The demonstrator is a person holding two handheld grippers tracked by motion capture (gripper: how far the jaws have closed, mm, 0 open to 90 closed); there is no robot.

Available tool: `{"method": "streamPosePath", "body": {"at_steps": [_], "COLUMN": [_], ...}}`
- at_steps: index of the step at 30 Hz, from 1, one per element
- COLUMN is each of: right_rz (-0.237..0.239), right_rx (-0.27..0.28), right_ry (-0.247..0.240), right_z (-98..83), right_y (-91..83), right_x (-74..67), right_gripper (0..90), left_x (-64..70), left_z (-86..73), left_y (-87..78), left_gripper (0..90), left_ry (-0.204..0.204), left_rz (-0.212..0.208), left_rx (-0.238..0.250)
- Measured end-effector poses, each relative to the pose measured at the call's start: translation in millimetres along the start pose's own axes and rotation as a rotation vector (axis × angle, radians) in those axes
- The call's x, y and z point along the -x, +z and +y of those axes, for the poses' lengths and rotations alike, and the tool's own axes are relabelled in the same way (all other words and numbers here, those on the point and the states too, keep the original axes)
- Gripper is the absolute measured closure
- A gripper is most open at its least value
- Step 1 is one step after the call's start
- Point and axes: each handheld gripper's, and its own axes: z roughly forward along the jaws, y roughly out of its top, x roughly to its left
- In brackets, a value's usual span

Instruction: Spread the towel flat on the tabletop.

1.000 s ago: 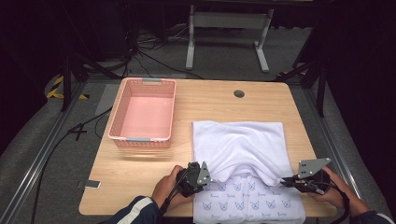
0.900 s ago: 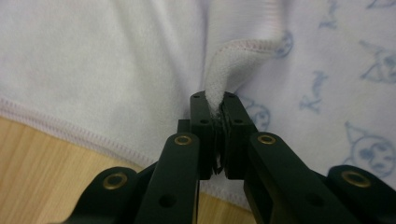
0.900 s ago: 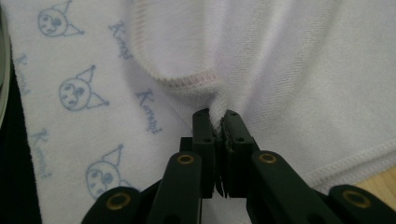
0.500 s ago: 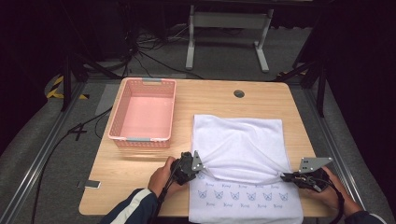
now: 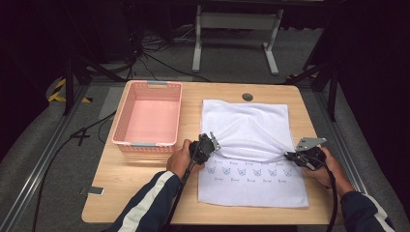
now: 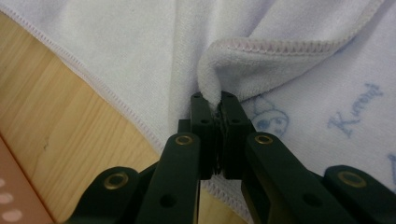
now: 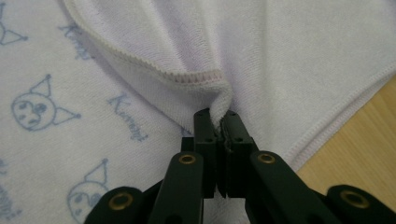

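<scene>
Towel (image 5: pixel 249 130) hem pulled farther back vs. earlier by both clamped hand-held grippers.

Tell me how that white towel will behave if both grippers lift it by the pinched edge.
The white towel looks floppy: its hem bunches where the left gripper and right gripper pinch it, so it would likely sag between them. It seems light, since thin folds drape softly. The terry surface probably resists slipping from the fingers.

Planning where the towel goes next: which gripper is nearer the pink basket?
Left. The left gripper sits just off the pink basket's near right corner, pinching the towel. The right gripper grips the towel's far side.
</scene>
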Motion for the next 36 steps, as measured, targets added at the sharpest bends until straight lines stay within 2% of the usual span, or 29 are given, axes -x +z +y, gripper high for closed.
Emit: {"method": "streamPosePath", "body": {"at_steps": [2, 4, 5, 8, 11, 12, 13, 16, 18, 21, 22, 25, 27, 30, 32, 33, 35, 36], "right_rz": [0.005, 0.022, 0.023, 0.04, 0.049, 0.049, 0.054, 0.083, 0.116, 0.159, 0.17, 0.219, 0.244, 0.262, 0.303, 0.31, 0.349, 0.353], "right_rx": [0.004, 0.062, 0.097, 0.199, 0.261, 0.261, 0.272, 0.29, 0.303, 0.264, 0.253, 0.201, 0.168, 0.156, 0.143, 0.135, 0.121, 0.114], "right_ry": [-0.003, -0.001, 0.001, -0.003, -0.019, -0.019, -0.031, -0.054, -0.075, -0.128, -0.14, -0.2, -0.216, -0.219, -0.242, -0.25, -0.249, -0.258], "right_z": [1.7, 1.9, 2.3, 5.4, 5.8, 5.8, 4.9, -0.9, -5.9, -13.9, -16.0, -27.6, -35.1, -39.8, -45.6, -46.9, -49.9, -50.5], "right_y": [-0.4, -10.7, -18.2, -47.1, -70.5, -70.5, -76.9, -93.9, -101.2, -109.6, -110.3, -111.0, -109.4, -108.8, -107.4, -107.0, -103.4, -100.9], "right_x": [1.7, 2.3, 2.6, 2.0, -2.3, -2.3, -3.6, -10.2, -15.6, -28.8, -31.4, -44.6, -51.2, -54.9, -60.3, -61.7, -63.3, -63.7], "right_gripper": [85.9, 85.8, 85.8, 85.8, 85.6, 85.6, 85.6, 85.5, 85.4, 84.9, 84.7, 84.3, 83.9, 83.8, 84.4, 84.9, 85.6, 85.8], "left_x": [-1.3, -2.3, -3.2, -1.7, 0.1, 0.1, 0.9, 0.6, 7.6, 23.4, 33.9, 48.8, 54.7, 60.1, 63.6, 64.3, 66.7, 68.0], "left_z": [-1.4, -2.8, -3.3, -4.9, -11.4, -11.4, -15.9, -27.3, -34.7, -43.1, -47.8, -56.3, -63.1, -71.0, -76.7, -77.9, -79.2, -79.0], "left_y": [-3.1, -14.4, -25.4, -54.9, -80.9, -80.9, -89.7, -103.5, -110.2, -112.6, -113.3, -113.2, -111.7, -108.5, -106.4, -105.1, -101.1, -97.2], "left_gripper": [86.6, 86.6, 86.6, 86.5, 86.4, 86.3, 86.3, 86.3, 86.2, 85.7, 85.6, 84.6, 84.6, 84.4, 84.7, 84.8, 85.1, 85.2], "left_ry": [-0.034, -0.058, -0.07, -0.065, -0.05, -0.05, -0.048, -0.053, -0.021, 0.023, 0.043, 0.085, 0.064, 0.072, 0.069, 0.084, 0.094, 0.107], "left_rz": [-0.022, -0.035, -0.04, -0.056, -0.069, -0.069, -0.075, -0.122, -0.147, -0.189, -0.205, -0.234, -0.263, -0.269, -0.29, -0.292, -0.304, -0.301], "left_rx": [0.027, 0.071, 0.11, 0.191, 0.248, 0.248, 0.266, 0.323, 0.323, 0.32, 0.321, 0.3, 0.294, 0.275, 0.26, 0.26, 0.229, 0.211]}}
